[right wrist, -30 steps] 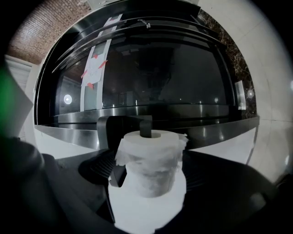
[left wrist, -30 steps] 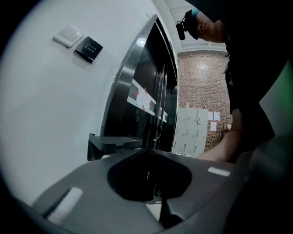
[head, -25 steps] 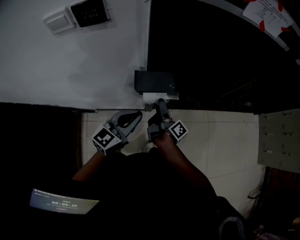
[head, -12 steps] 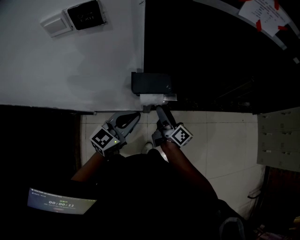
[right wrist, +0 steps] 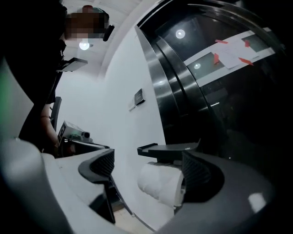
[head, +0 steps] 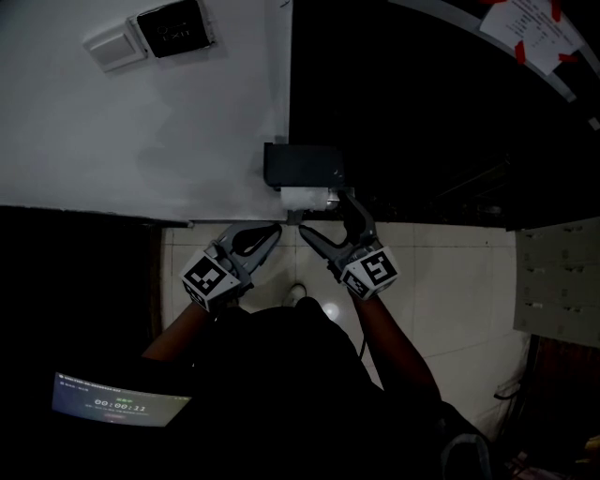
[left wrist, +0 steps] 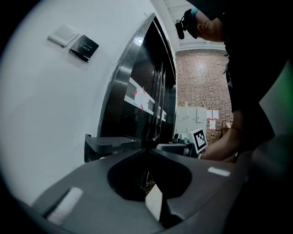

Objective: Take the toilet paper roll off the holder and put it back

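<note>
Right tool (right wrist: 146, 172): we hold its jaws spread wide, one on each side of the toilet paper roll (right wrist: 160, 183). The ribbed jaw on the view's right sits at the roll's end; we cannot tell whether it touches. The other jaw stands apart from the roll.
Left tool (left wrist: 146, 151): we see its jaws pressed together with nothing between them. It is held just beside the right tool, lower left of the roll in the head view.
Toilet paper roll: white, hanging on the holder (right wrist: 171, 150) under its dark flat cover.
Holder: fixed where the white wall (head: 141, 141) meets the glossy black door panel (head: 422, 112).
Wall: carries a white switch plate (head: 114, 42) and a dark plate (head: 173, 26), side by side.
Floor (head: 441, 272): pale tiles below the holder.
</note>
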Tool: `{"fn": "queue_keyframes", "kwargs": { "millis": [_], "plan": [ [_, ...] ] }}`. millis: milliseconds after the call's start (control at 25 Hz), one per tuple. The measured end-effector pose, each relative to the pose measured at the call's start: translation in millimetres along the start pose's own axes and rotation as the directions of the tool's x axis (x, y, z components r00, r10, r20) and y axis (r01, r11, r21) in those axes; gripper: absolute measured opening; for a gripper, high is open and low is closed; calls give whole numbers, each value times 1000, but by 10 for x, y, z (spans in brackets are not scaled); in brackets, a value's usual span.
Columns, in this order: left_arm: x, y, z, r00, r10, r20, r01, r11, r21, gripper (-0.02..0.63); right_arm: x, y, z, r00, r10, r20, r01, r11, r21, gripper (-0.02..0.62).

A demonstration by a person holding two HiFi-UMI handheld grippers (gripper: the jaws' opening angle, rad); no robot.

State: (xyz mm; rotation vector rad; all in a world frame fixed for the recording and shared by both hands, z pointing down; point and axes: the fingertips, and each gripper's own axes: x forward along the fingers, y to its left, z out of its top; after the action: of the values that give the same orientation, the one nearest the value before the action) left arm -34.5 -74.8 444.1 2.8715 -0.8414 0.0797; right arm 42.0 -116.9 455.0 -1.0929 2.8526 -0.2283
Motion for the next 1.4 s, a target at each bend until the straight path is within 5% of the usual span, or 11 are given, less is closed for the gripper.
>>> {"fn": "queue_keyframes", "kwargs": {
  "millis": [280, 360, 480, 560, 1400],
  "plan": [
    [45, 37, 76, 1000, -2, 3, 2, 1000, -1, 3, 22, 46, 192, 997, 71, 18, -70, 997, -43, 450],
    [49, 50, 89, 1000, -7, 12, 7, 1000, 10, 3, 30, 177, 228, 993, 121, 3, -120, 991, -64, 346],
    [42, 40, 88, 1000, -5, 15, 5, 1000, 9, 3, 20, 350, 254, 982, 191, -3, -190, 980, -51, 97],
    [32, 39, 93, 1000, -6, 17, 6, 1000, 7, 3, 22, 410, 276, 977, 215, 9, -215, 976, -38, 2],
    [127, 12, 95, 1000, -1, 17, 1, 1000, 4, 3, 39, 432, 110, 971, 234, -54, -236, 971, -36, 0]
  ]
}}
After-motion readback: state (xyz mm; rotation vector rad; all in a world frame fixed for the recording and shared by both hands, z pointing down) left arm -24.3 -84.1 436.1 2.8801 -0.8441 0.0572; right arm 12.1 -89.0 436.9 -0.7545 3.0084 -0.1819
